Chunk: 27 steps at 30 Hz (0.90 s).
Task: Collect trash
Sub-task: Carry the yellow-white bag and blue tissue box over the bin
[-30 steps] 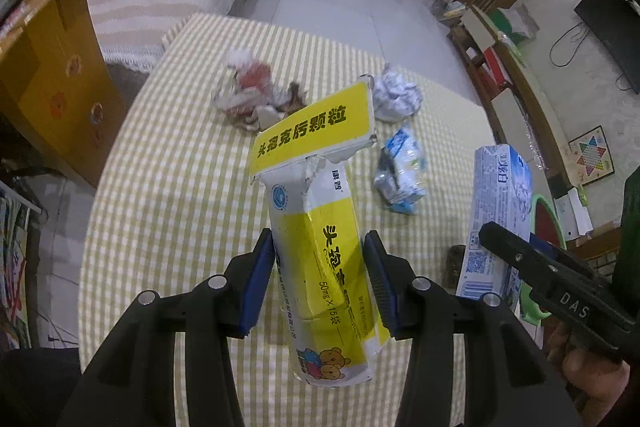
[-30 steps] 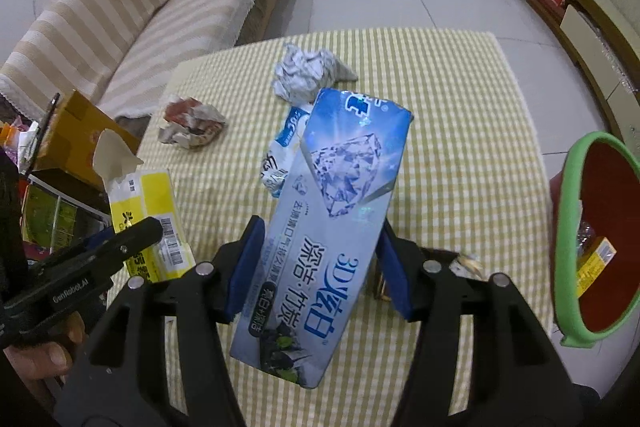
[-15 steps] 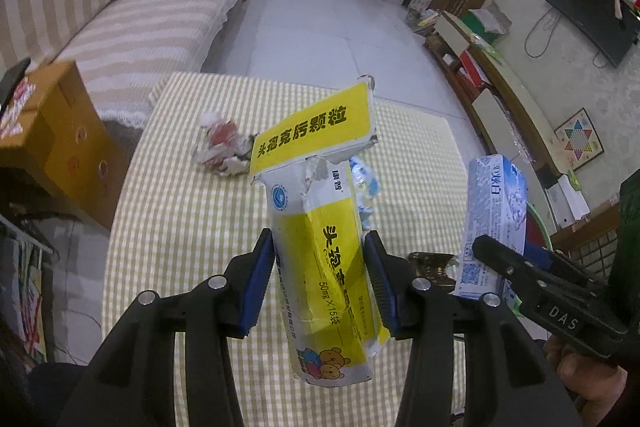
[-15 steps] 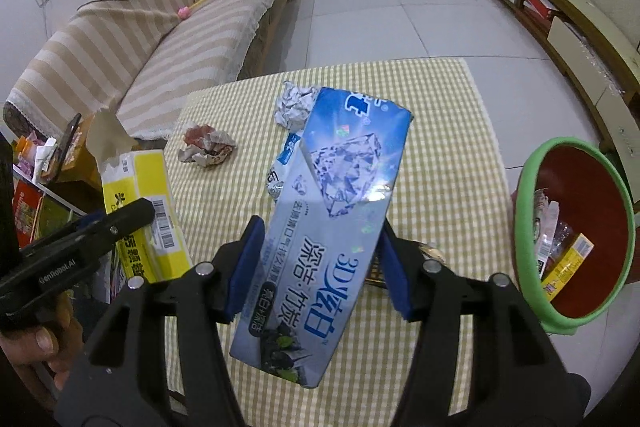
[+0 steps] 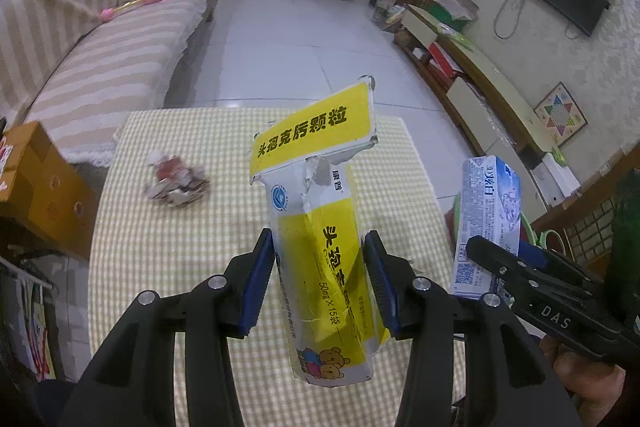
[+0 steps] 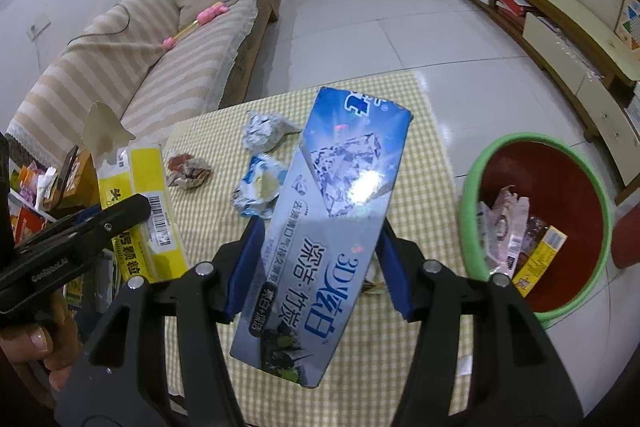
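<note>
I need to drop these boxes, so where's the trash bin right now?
In the right wrist view the green-rimmed bin stands on the floor off the table's right edge, right of the blue box.

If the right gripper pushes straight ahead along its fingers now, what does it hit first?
Probably the checked table near the blue-white wrapper; the blue box held by the right gripper would touch first. Depth is unclear.

Blurred crumpled wrapper; bin mostly behind toothpaste box.
</note>
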Motion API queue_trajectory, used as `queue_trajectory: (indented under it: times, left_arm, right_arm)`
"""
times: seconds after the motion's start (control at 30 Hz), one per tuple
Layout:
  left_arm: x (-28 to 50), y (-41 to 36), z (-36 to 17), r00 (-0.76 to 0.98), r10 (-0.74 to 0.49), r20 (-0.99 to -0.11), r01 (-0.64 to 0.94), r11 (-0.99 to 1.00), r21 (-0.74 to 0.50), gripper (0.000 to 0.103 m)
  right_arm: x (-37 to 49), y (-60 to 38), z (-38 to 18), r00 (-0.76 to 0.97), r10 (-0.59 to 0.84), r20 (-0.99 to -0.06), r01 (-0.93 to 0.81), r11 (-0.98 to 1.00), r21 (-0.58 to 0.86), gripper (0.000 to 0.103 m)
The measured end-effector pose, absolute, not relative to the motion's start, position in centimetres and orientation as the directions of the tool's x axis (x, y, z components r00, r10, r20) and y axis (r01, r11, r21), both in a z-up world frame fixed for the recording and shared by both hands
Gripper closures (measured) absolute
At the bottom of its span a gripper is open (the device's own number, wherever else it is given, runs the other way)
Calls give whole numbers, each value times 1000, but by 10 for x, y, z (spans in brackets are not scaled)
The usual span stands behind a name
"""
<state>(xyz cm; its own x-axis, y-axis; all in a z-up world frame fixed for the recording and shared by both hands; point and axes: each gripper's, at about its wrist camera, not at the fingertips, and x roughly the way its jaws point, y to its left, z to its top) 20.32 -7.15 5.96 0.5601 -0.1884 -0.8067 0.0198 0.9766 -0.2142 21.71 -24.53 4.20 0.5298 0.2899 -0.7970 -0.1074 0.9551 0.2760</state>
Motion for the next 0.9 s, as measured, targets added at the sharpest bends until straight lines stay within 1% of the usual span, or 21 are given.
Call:
queue_trajectory:
  times: [0.33, 0.9]
  left_arm:
    - [220, -135, 71, 554, -247, -795, 129, 969, -211, 60]
    - [249, -269, 70, 481, -364, -798, 333, 917, -219, 59]
  right_arm:
    - [212, -312, 45, 570, 240, -786, -5, 957, 289, 49]
    - [207, -441, 29, 600, 125, -790, 209, 929, 305, 49]
